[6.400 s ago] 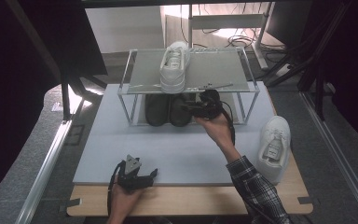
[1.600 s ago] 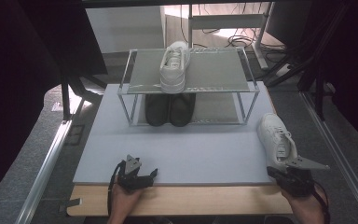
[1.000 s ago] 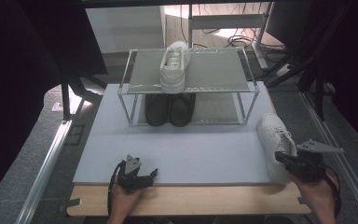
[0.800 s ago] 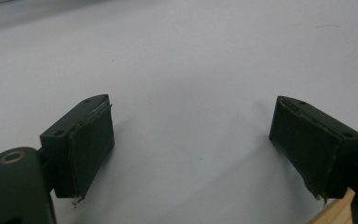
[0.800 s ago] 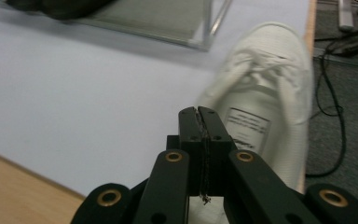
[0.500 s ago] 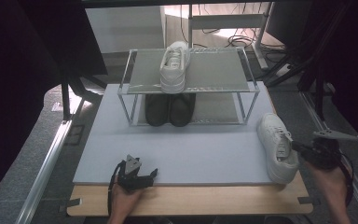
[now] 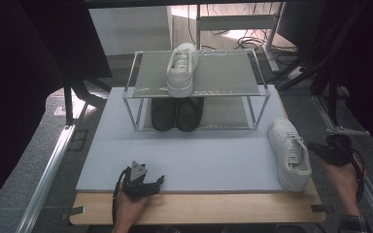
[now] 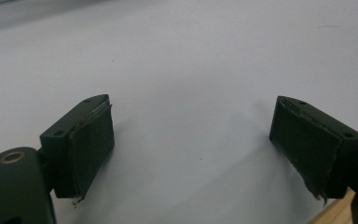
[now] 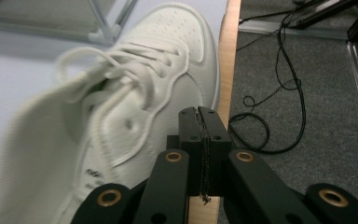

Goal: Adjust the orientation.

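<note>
A two-level rack (image 7: 255, 104) stands at the far middle of the mat (image 7: 199, 155), which lies on the tabletop (image 7: 199, 208). One sneaker (image 7: 182, 68) sits on the rack's upper shelf, toe pointing away. Below it, on the lower shelf, a pair of shoes (image 7: 176, 114) rests side by side, touching. A second sneaker (image 7: 289, 153) lies on the mat's right edge, in front of and to the right of the rack, toe toward the far side. The right gripper (image 7: 315, 148) is just beside that sneaker's outer side, over the tabletop's right border. The left gripper (image 7: 158, 180) rests at the mat's near edge, left of centre, well apart from the rack.
</note>
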Demonstrator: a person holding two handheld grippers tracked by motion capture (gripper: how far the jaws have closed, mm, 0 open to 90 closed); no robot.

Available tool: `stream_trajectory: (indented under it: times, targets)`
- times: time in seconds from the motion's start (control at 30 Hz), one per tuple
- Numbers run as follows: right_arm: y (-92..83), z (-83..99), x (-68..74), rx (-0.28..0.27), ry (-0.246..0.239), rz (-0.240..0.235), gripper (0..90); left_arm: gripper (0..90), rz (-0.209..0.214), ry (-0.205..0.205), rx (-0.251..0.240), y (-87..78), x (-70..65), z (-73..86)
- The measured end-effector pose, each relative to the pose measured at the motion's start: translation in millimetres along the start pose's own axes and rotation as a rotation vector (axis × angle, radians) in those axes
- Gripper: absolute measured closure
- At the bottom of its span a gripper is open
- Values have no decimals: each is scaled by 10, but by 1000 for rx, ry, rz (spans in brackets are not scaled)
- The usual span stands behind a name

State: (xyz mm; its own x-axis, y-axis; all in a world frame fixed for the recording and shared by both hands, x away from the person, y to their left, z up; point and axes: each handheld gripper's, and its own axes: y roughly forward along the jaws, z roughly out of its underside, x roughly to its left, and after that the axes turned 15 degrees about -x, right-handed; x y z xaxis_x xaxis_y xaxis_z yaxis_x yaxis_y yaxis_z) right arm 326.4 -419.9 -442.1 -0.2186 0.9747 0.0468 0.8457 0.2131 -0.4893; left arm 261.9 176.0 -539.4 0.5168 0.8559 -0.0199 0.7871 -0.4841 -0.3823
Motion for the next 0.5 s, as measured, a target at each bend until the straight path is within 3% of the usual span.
stream_trajectory:
  times: [0.5]
  targets:
    - [299,99,-102,28,0,-34,894,134,0,0,0,0,0,0]
